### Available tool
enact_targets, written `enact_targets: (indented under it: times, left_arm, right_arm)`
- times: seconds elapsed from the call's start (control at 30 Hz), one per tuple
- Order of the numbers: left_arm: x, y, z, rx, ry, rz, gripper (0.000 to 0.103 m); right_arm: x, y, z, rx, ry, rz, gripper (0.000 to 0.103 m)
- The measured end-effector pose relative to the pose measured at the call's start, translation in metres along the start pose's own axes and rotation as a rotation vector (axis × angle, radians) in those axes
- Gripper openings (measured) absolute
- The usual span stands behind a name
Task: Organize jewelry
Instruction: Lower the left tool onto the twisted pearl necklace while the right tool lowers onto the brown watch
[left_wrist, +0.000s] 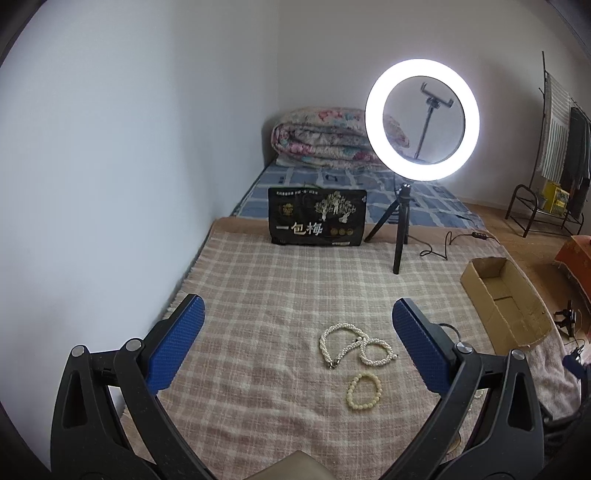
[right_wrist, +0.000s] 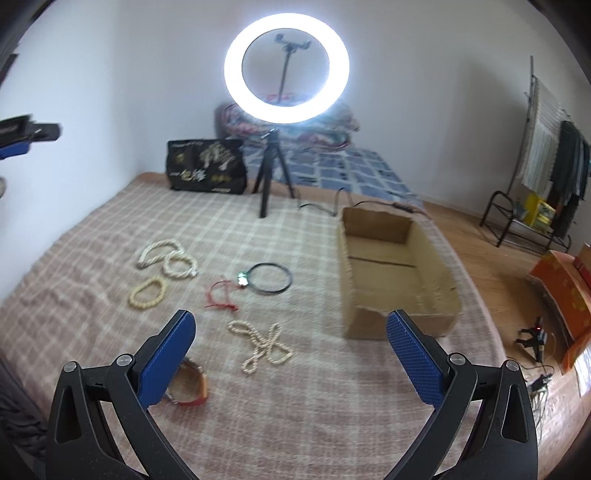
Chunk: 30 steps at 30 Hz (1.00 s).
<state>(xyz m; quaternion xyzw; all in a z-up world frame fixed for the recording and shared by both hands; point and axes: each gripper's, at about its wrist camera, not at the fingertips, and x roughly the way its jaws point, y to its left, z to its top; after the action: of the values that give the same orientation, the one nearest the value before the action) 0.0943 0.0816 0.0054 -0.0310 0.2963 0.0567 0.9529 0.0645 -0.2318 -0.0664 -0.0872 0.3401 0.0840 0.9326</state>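
Left tool spread wide, blue pads apart, gripping nothing, held above the blanket. Right tool likewise spread wide and empty, raised over the blanket's near part.

Jewelry scattered on the plaid blanket over the bed. White pearl strand looped in two coils, just ahead of the left tool, between its pads in the left view. Cream bracelet just beside the strand, nearer the camera, apart from it. In the right view: black ring near the blanket's middle, with a small green charm touching its left edge; red cord just beside the charm; beaded necklace crossed over itself, between the right tool's pads and closer to the camera. Brown-and-red piece partly hidden behind the right tool's left pad, kind not discernible.

Box open, cardboard, at the blanket's right edge, nothing visible inside, well apart from the pearls. Ring light lit on a tripod at the far side, black bag standing beside it.
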Motion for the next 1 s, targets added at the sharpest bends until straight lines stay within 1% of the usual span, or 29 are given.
enact_targets:
  times: [0.1, 0.17, 0.23, 0.3, 0.33, 0.37, 0.43, 0.47, 0.57, 0.6, 0.67, 0.73, 0.77, 0.87, 0.97, 1.0]
  left_arm:
    - [0.028, 0.003, -0.001, -0.008, 0.060, -0.012, 0.096]
    - [0.044, 0.001, -0.004, 0.000, 0.096, -0.014, 0.085]
    - [0.058, -0.001, -0.008, -0.001, 0.129, -0.014, 0.082]
    - [0.073, -0.001, -0.012, -0.013, 0.171, -0.034, 0.077]
    - [0.084, -0.001, -0.014, -0.026, 0.202, -0.051, 0.072]
    - [0.092, -0.001, -0.017, -0.033, 0.228, -0.065, 0.067]
    - [0.107, -0.001, -0.022, -0.037, 0.272, -0.084, 0.063]
    - [0.115, -0.002, -0.025, -0.034, 0.290, -0.090, 0.061]
    - [0.138, -0.005, -0.033, -0.017, 0.349, -0.108, 0.060]
    - [0.146, -0.005, -0.037, -0.021, 0.373, -0.114, 0.060]
    - [0.163, -0.003, -0.045, -0.044, 0.426, -0.131, 0.055]
    - [0.178, -0.002, -0.051, -0.066, 0.476, -0.146, 0.053]
    - [0.184, -0.002, -0.053, -0.072, 0.493, -0.149, 0.052]
    - [0.201, -0.005, -0.060, -0.086, 0.533, -0.145, 0.052]
    - [0.214, -0.005, -0.063, -0.100, 0.556, -0.135, 0.047]
    - [0.218, -0.005, -0.064, -0.107, 0.566, -0.139, 0.047]
  right_arm:
    - [0.007, 0.003, -0.002, -0.006, 0.020, 0.022, 0.102]
    - [0.012, 0.004, -0.003, -0.005, 0.037, 0.026, 0.102]
    - [0.017, 0.004, -0.004, 0.000, 0.054, 0.023, 0.102]
    - [0.022, 0.006, -0.006, -0.004, 0.065, 0.009, 0.102]
    - [0.026, 0.008, -0.007, -0.012, 0.074, 0.008, 0.102]
    - [0.029, 0.010, -0.008, -0.017, 0.082, 0.016, 0.102]
    - [0.034, 0.014, -0.012, -0.027, 0.104, 0.048, 0.102]
    - [0.037, 0.017, -0.014, -0.034, 0.119, 0.064, 0.100]
    - [0.049, 0.026, -0.023, -0.048, 0.190, 0.113, 0.091]
    - [0.054, 0.027, -0.027, -0.044, 0.216, 0.128, 0.089]
    - [0.062, 0.029, -0.034, -0.017, 0.270, 0.163, 0.087]
    - [0.068, 0.030, -0.038, 0.004, 0.306, 0.189, 0.083]
    - [0.072, 0.030, -0.041, 0.014, 0.326, 0.203, 0.080]
    - [0.079, 0.028, -0.045, 0.057, 0.365, 0.229, 0.080]
    - [0.085, 0.023, -0.046, 0.104, 0.388, 0.244, 0.079]
    - [0.087, 0.021, -0.046, 0.113, 0.392, 0.243, 0.074]
